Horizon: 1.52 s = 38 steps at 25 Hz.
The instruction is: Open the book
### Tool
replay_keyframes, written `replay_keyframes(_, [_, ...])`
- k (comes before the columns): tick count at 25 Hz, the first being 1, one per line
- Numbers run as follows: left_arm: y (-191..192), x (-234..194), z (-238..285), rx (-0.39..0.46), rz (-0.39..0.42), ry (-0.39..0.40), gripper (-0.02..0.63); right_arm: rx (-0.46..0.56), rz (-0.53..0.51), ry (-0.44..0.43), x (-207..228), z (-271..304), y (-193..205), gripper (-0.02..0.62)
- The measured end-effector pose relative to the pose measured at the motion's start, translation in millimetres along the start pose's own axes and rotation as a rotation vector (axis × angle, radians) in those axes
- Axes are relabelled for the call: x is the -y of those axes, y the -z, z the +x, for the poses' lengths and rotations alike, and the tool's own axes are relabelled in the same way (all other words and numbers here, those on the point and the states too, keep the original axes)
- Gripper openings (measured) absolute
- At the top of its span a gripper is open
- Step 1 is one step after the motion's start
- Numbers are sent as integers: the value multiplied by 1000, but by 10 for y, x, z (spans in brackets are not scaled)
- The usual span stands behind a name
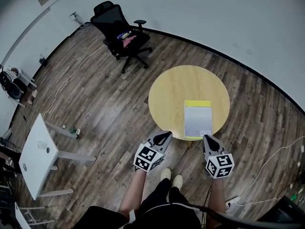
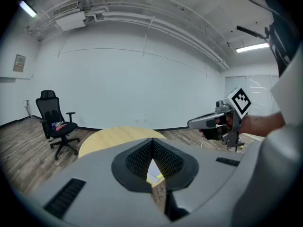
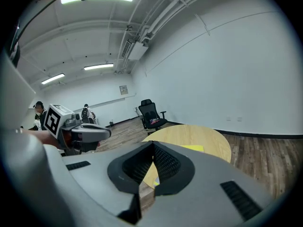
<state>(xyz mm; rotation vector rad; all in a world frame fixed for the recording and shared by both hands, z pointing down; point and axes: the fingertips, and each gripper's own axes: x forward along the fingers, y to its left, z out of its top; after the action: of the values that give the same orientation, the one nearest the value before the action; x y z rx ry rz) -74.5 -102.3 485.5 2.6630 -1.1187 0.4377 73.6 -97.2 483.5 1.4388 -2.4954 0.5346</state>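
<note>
A closed book [image 1: 197, 119] with a white cover and yellow edges lies on the near side of a round yellow table [image 1: 176, 89]. My left gripper [image 1: 167, 135] hovers just off the table's near edge, left of the book, its jaws shut and empty. My right gripper [image 1: 207, 138] hangs beside the book's near right corner, also shut with nothing held. In the left gripper view the tips [image 2: 152, 141] meet, and a sliver of the book [image 2: 155, 174] shows below them. The right gripper view shows its closed tips [image 3: 153, 144] with the book's yellow edge [image 3: 193, 148] beyond.
A black office chair [image 1: 121, 35] stands beyond the table at the far left. A small white table [image 1: 38, 154] is at the left, with a bottle [image 1: 75, 130] on the floor beside it. Cables run along the wooden floor. The person's feet [image 1: 171, 178] are near the table.
</note>
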Motion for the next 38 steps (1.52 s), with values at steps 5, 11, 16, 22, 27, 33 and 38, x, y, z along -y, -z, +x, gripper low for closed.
replay_keyframes(5, [296, -17, 88, -49, -44, 21, 0, -51, 39, 8, 65, 148, 283, 6])
replay_keyframes(11, [692, -67, 199, -107, -89, 34, 0, -115, 70, 2, 29, 322, 661, 6])
replay_keyframes(16, [990, -52, 258, -147, -128, 58, 0, -175, 101, 2, -26, 425, 995, 6])
replay_keyframes(22, [1483, -76, 288, -205, -180, 65, 0, -237, 117, -3, -40, 570, 1407, 6])
replay_keyframes(27, [1745, -156, 344, -228, -209, 59, 0, -275, 131, -13, -77, 700, 1686, 6])
replay_keyframes(33, [1850, -179, 385, -238, -221, 68, 0, -286, 145, -10, -82, 780, 1796, 6])
replay_keyframes(38, [1830, -215, 420, -236, -227, 75, 0, -286, 171, -21, -74, 909, 1763, 6])
